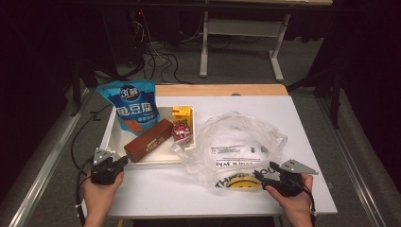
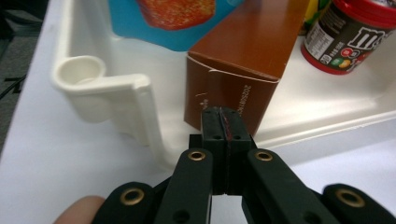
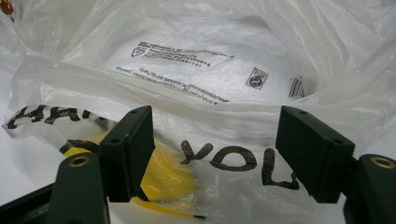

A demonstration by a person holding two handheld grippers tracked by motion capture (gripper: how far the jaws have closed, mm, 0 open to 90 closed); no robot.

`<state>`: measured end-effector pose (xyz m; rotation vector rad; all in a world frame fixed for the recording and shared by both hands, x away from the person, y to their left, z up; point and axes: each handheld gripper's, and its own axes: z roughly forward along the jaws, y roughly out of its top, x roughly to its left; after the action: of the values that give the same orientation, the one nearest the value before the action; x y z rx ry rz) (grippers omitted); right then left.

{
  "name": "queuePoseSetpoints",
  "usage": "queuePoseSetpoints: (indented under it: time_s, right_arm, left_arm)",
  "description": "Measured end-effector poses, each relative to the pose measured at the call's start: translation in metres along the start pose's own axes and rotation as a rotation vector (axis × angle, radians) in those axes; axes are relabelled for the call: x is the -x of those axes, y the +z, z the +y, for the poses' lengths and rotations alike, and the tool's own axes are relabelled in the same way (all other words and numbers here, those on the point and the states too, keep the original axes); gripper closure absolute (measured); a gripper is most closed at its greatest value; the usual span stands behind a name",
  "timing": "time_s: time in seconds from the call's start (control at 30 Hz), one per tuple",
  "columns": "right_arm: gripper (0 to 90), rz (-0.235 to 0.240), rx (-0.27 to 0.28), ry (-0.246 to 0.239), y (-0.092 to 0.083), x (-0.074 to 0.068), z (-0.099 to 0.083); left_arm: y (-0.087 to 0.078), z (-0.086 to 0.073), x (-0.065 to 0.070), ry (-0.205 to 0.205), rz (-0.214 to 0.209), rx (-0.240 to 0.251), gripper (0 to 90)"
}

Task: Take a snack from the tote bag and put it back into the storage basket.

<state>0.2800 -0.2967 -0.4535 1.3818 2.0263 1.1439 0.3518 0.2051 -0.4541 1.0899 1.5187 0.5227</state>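
White tray (image 1: 109, 137) sits on the white table (image 1: 293, 118), used here as landmark. Inside the tray: blue snack pouch (image 1: 130, 106) leaning at its far-left end, brown box (image 1: 148, 140) lying diagonally in the middle, red-lidded M&M's jar (image 1: 180, 132) and yellow carton (image 1: 182, 114) at its right end. Clear plastic bag (image 1: 239, 146) with black print and a yellow smiley lies just right of the tray, touching its right wall. Left gripper (image 1: 120, 162) is at the tray's near-left corner, jaws pressed together, empty, tips just short of the brown box's near end in the left gripper view (image 2: 223, 122). Right gripper (image 1: 265, 177) is right of the tray, at the bag's near edge, jaws spread wide, bag's "YOU" print between them, nothing pinched (image 3: 215, 149).
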Motion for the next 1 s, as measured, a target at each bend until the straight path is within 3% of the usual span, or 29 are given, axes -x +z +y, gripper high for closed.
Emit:
queuePoseSetpoints:
  time_s: [0.07,0.17,0.23,0.3,0.37,0.4,0.43,0.6,0.77,0.8,0.93,1.0]
  right_arm:
    - [28.3,0.001,0.003,-0.001,0.0,0.0,0.0]
    - [28.6,-0.004,0.005,0.007,-0.001,0.002,0.0]
    - [28.7,-0.004,0.005,0.008,-0.001,0.002,0.0]
    - [28.7,-0.001,0.007,0.001,0.0,0.001,0.0]
    - [28.7,-0.001,0.004,-0.002,0.0,0.0,0.0]
    - [28.7,-0.002,0.005,-0.005,-0.001,0.0,0.0]
    - [28.7,-0.002,0.005,-0.005,-0.001,0.0,0.0]
    - [29.1,-0.002,0.005,0.006,-0.001,0.003,0.0]
    - [29.2,-0.001,0.002,0.001,0.0,0.001,0.0]
    - [29.2,-0.001,0.003,0.002,0.0,0.001,0.0]
    - [29.4,-0.002,0.004,0.007,0.0,0.002,-0.001]
    - [29.6,-0.002,0.002,0.011,0.0,0.002,-0.001]
  left_arm:
    - [-0.003,0.001,0.001,-0.001,0.0,0.005,90.0]
    - [-0.014,-0.002,0.009,-0.016,-0.04,-0.004,90.0]
    - [-0.016,-0.008,0.018,0.0,-0.065,-0.019,90.0]
    - [-0.01,-0.013,0.024,0.033,-0.063,-0.031,90.0]
    - [0.0,-0.013,0.026,0.029,-0.039,-0.018,90.0]
    - [0.008,-0.013,0.024,0.045,-0.003,-0.007,90.0]
    - [0.008,-0.013,0.024,0.045,-0.003,-0.007,90.0]
    - [0.027,-0.012,0.015,0.036,0.084,0.006,90.0]
    - [0.042,-0.01,0.012,0.019,0.139,0.032,90.0]
    - [0.05,-0.01,0.011,0.001,0.169,0.041,90.0]
    - [0.059,-0.008,0.01,-0.012,0.204,0.064,90.0]
    - [0.061,-0.008,0.012,0.002,0.221,0.093,90.0]
